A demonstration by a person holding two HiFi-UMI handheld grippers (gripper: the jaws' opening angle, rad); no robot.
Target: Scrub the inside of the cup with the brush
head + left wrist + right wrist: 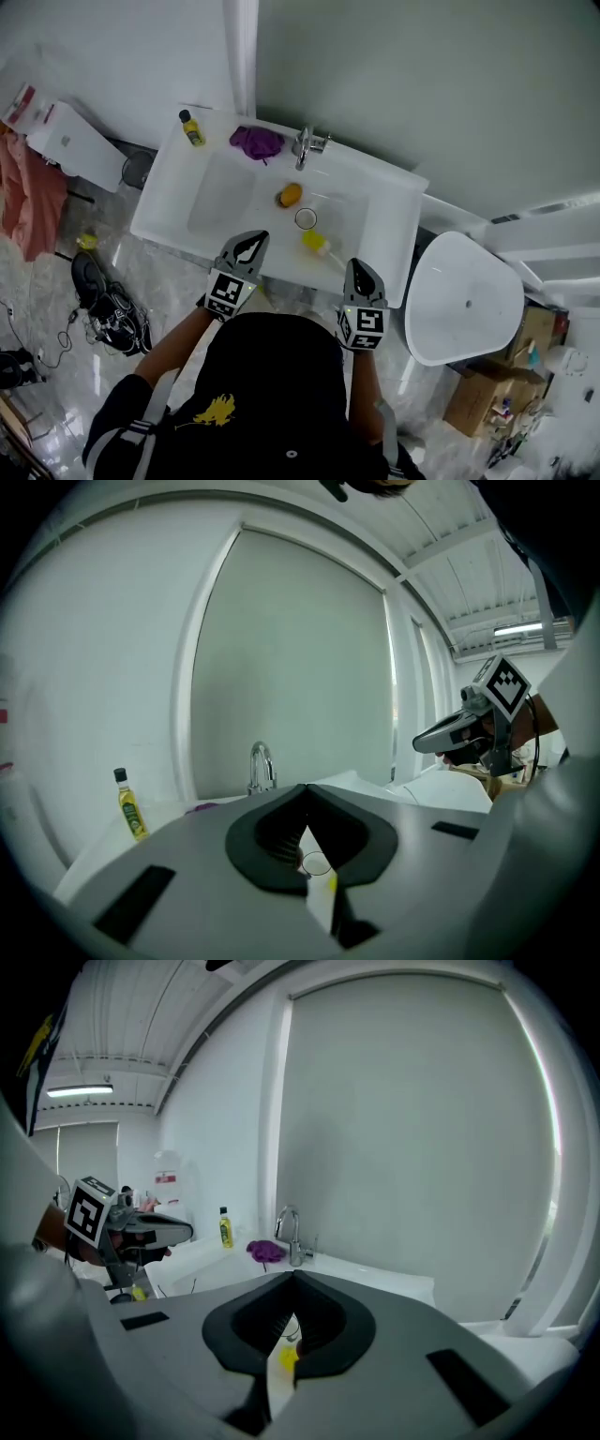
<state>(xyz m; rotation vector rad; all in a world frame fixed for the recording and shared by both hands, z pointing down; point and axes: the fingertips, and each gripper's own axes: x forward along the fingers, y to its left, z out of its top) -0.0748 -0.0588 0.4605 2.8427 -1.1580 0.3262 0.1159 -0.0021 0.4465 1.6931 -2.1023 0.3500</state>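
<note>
I find no readable text from here: the label on the yellow bottle (192,129) beside the sink (159,202) is too small to make out.

We're in a small wash corner: white wall (112,56) on the left, a big grey-green panel (422,84) behind, and a white vertical post (241,47) at the seam between them. A white sink (394,211) sits against the panel, with a chrome tap (304,147) at its back edge. The floor (42,281) is glossy grey marble-look tile that catches reflections. Right of the sink we see a white egg-shaped fixture (450,281) with a small hole in its middle, and cardboard boxes (480,398) near it. On the left are a white box-like unit (75,145), a pinkish cloth (26,202) beside it, and a black bag (105,305) on the floor. The ceiling (112,1044) is white and ribbed, with one lit tube lamp (80,1090)
</note>
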